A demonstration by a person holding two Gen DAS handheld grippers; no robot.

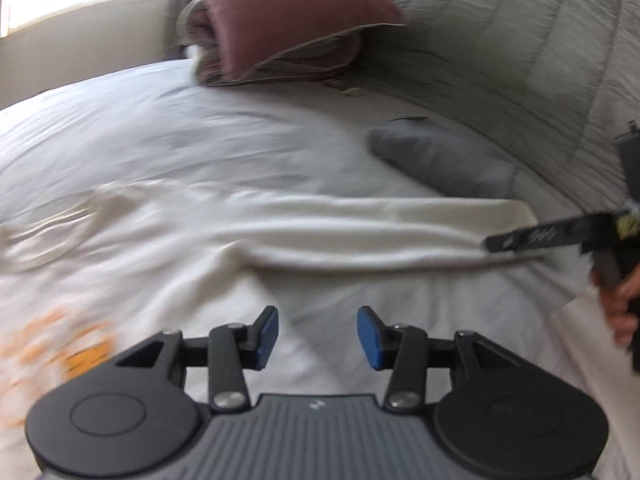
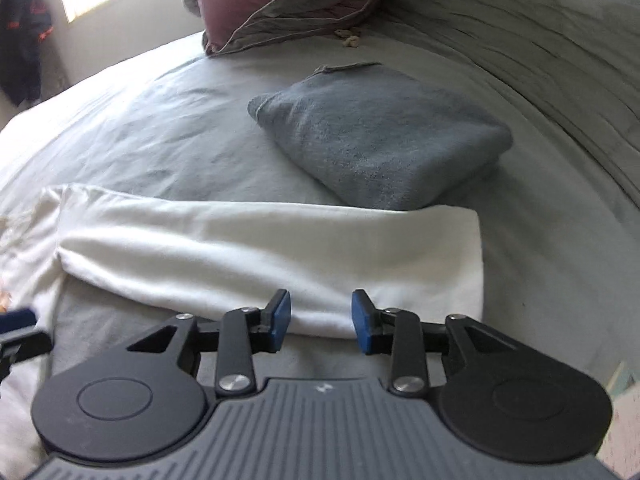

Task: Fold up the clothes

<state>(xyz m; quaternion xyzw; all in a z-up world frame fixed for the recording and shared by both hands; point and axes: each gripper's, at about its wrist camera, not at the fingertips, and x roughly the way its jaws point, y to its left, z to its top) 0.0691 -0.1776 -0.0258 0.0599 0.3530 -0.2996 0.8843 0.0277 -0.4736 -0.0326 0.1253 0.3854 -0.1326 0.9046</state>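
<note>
Nearest in each wrist view, the left gripper and the right gripper both have their blue pads apart and hold nothing, and each one hangs over the near part of the white shirt. The shirt lies spread on the pale bed sheet, with a long folded strip running from left to right. Just past it sits a folded grey cloth, and farthest away a dark pink pillow leans by the grey quilt.
</note>
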